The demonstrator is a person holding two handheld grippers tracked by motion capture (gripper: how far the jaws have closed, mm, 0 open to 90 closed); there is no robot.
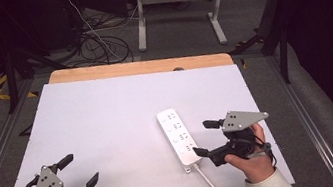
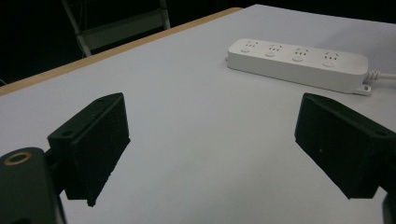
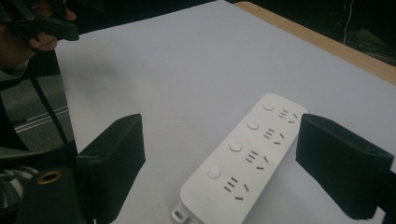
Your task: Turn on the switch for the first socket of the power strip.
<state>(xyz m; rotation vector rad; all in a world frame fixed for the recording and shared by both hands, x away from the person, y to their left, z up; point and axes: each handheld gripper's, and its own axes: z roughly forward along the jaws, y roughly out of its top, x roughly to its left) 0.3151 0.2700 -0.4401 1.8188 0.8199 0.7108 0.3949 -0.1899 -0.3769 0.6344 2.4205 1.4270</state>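
Nothing had been grasped: the white power strip (image 1: 178,136) lay flat on the table (image 1: 108,123). The right gripper (image 1: 207,137) hovered beside it with jaws spread and empty. The left gripper (image 1: 79,170) was likewise agape, well apart.

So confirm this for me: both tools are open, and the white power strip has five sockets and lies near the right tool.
Wrong on one count: the power strip has four sockets, not five, each with its own round button, as the right gripper view shows. The rest holds: the left tool and the right tool are both open, and the strip lies near the right one.
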